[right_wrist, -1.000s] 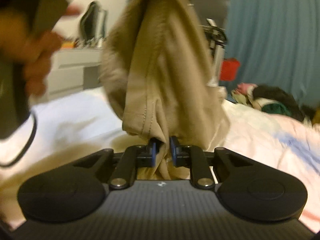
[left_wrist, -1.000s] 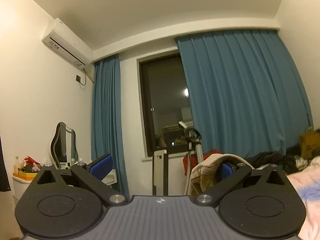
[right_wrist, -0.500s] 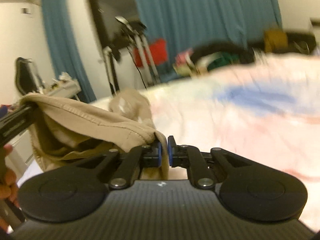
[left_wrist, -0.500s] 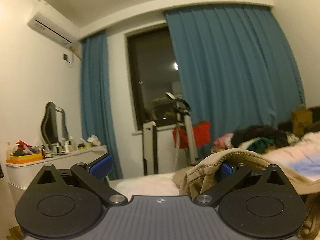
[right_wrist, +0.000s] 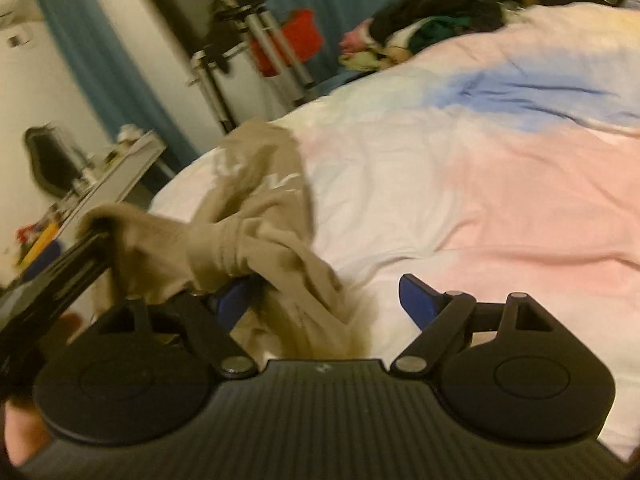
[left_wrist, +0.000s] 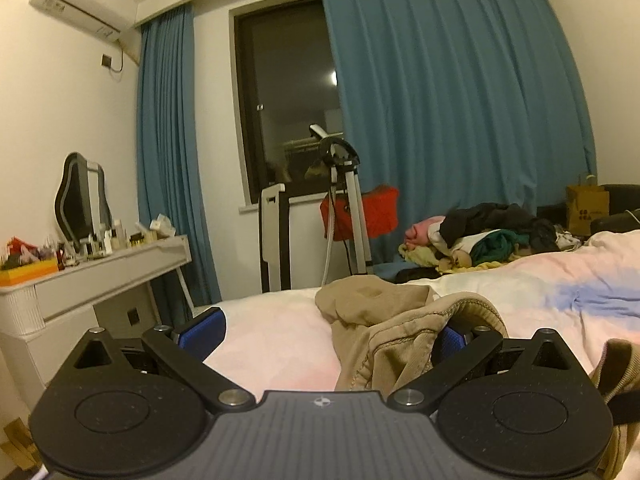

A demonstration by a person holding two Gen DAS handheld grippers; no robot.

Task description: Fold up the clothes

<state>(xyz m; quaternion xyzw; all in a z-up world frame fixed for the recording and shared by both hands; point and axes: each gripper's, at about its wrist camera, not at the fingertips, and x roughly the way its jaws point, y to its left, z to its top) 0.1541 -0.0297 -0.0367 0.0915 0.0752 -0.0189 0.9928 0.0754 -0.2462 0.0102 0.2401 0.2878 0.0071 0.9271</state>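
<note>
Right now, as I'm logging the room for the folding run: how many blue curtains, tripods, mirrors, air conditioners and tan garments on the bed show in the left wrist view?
blue curtains: 2
tripod: 1
mirror: 1
air conditioner: 1
tan garment: 1
Total: 6
</note>
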